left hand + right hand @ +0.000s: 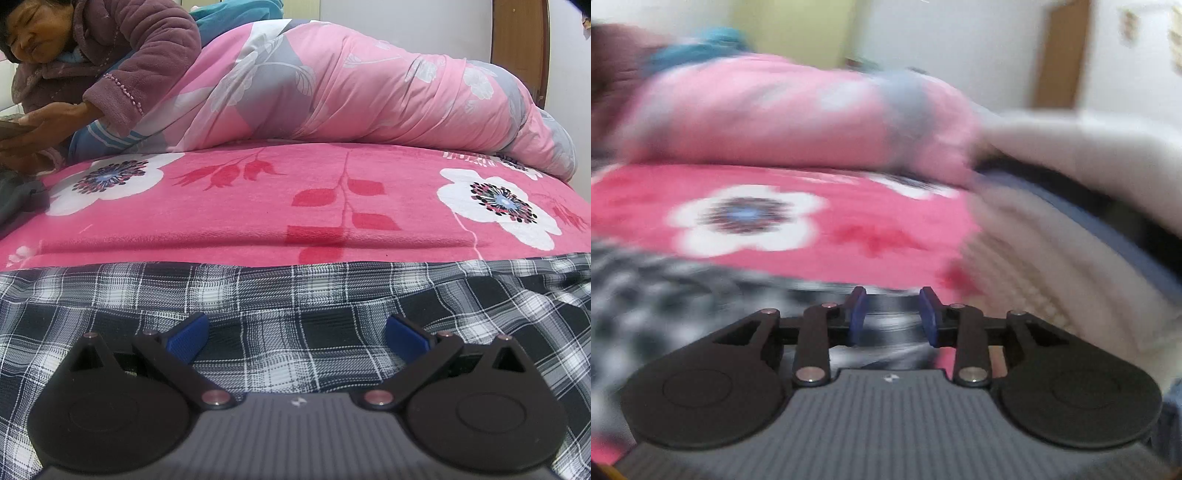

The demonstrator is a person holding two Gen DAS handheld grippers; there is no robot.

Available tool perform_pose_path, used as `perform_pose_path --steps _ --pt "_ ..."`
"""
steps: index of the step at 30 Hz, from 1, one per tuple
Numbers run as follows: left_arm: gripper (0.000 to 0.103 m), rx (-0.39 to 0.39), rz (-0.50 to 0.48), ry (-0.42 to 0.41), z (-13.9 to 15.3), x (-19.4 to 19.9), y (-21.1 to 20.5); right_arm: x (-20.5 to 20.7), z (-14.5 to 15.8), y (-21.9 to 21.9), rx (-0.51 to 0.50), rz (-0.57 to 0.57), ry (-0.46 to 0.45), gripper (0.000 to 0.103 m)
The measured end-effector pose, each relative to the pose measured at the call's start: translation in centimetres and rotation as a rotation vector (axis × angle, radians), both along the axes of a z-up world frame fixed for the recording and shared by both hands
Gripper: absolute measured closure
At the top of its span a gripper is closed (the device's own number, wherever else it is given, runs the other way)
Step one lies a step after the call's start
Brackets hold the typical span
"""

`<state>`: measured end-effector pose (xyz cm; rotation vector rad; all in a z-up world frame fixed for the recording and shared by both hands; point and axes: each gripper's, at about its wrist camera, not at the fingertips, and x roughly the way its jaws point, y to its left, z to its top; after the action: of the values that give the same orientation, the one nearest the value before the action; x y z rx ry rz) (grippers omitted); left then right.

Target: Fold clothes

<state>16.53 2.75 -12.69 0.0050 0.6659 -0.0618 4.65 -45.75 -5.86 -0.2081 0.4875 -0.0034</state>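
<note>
While the plaid garment (295, 306) lies flat on the pink floral bedspread (258, 206), we note the left gripper (295, 336) spread wide above it; the right gripper (894, 317), blurred, is parted, holding nothing.

Bed (258, 206) with a pink flowered cover

A plaid garment (295, 295) lies flat on its near edge; a rolled pink quilt (369, 92) lies along the far side. A blurred cream knit pile (1052, 258) lies at the right.

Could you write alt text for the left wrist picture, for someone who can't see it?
An open left gripper hovers over a black-and-white plaid garment on a pink floral bedspread. Behind lies a rolled pink quilt.
</note>
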Motion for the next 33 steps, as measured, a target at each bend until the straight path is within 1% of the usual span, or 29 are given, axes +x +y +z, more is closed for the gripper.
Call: perform_pose_path --steps 1,4,6,8,14,20,21,22,23,24,25,28,30,33 --pt "0.001 0.001 0.000 0.000 0.0 0.0 0.0 -1.2 -0.3 1.0 -0.006 0.056 0.016 0.072" --pt "0.001 0.005 0.002 0.000 0.0 0.0 -0.2 -4.0 -2.4 3.7 -0.036 0.167 0.115 0.072" --pt "0.001 0.008 0.003 0.000 0.0 0.0 -0.3 -5.0 -3.8 4.9 -0.048 0.208 0.169 0.072" --pt "0.001 0.011 0.005 0.000 0.0 -0.1 -0.4 -5.4 -4.9 5.1 -0.038 0.195 0.200 0.071" --pt "0.001 0.017 0.009 0.000 0.0 -0.1 -0.5 -5.6 -5.2 5.8 -0.037 0.224 0.203 0.074" --pt "0.001 0.016 0.008 0.000 0.0 -0.1 -0.4 -5.8 -5.5 6.6 -0.038 0.256 0.203 0.070" --pt "0.001 0.016 0.008 0.000 0.0 -0.1 -0.4 -5.8 -5.5 6.7 -0.038 0.261 0.203 0.072" --pt "0.001 0.017 0.008 0.000 0.0 -0.2 -0.4 -5.7 -5.3 6.4 -0.028 0.245 0.190 0.076" --pt "0.001 0.017 0.008 0.000 0.0 -0.2 -0.4 -5.5 -5.1 6.1 -0.016 0.224 0.174 0.090" --pt "0.001 0.017 0.008 0.000 0.0 -0.1 -0.4 -5.4 -4.9 5.7 -0.005 0.204 0.158 0.097" --pt "0.001 0.017 0.008 0.000 0.0 -0.1 -0.4 -5.2 -4.6 5.3 0.007 0.183 0.142 0.099" --pt "0.001 0.017 0.008 0.000 0.1 -0.1 -0.4 -4.2 -3.3 3.9 0.033 0.116 0.084 0.099" --pt "0.001 0.019 0.008 0.001 0.1 -0.1 -0.4 -2.5 -2.3 2.9 0.017 0.066 0.046 0.100" --pt "0.000 0.022 0.009 0.003 0.1 -0.1 -0.5 0.7 -1.2 1.4 -0.025 -0.001 0.024 0.100"
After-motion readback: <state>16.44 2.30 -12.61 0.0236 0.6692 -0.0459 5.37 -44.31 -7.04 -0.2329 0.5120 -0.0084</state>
